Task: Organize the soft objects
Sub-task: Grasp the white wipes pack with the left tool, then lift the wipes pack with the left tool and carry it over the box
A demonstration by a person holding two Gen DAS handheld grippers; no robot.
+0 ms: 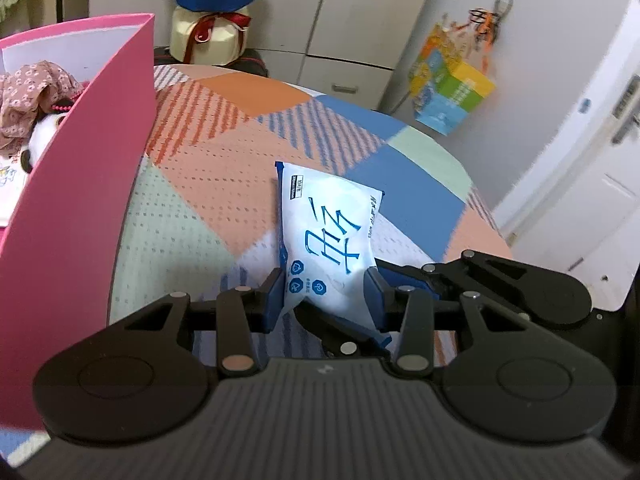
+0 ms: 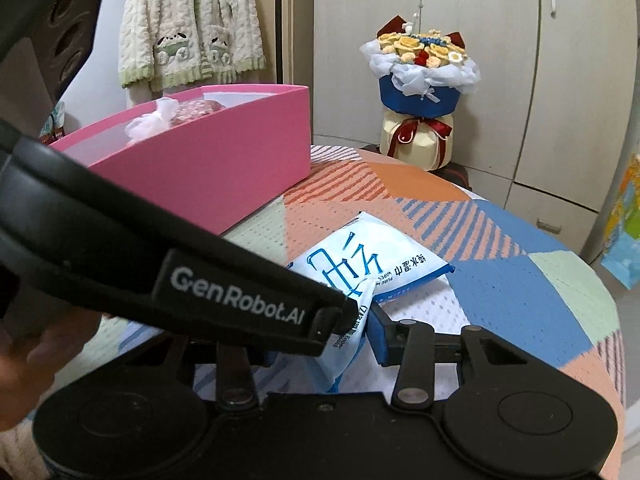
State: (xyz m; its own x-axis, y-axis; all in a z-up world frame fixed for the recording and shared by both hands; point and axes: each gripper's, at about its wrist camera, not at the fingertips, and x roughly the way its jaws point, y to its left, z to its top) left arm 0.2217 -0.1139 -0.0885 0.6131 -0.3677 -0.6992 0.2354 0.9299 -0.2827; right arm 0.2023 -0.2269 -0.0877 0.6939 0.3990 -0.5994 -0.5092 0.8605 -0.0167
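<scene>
A white and blue pack of wet wipes (image 1: 324, 220) is lifted at an angle over the patchwork tablecloth (image 1: 224, 148). My left gripper (image 1: 325, 296) is shut on its near end, with a blue pad pressing each side. In the right wrist view my right gripper (image 2: 332, 344) is shut on the crumpled other end of the pack (image 2: 376, 256). Its right pad (image 2: 380, 336) touches the wrapper, and its left pad is hidden. The left tool's black body (image 2: 224, 300) crosses in front of it. The pink box (image 1: 80, 200) stands to the left.
Inside the pink box (image 2: 200, 160) lie floral fabric (image 1: 32, 92) and a plush toy (image 1: 40, 136). A bouquet (image 2: 420, 92) stands past the table's far edge. A paper bag (image 1: 452, 84) hangs on the cupboard and a fleecy coat (image 2: 188, 28) hangs behind the box. A hand (image 2: 24, 360) shows at the lower left.
</scene>
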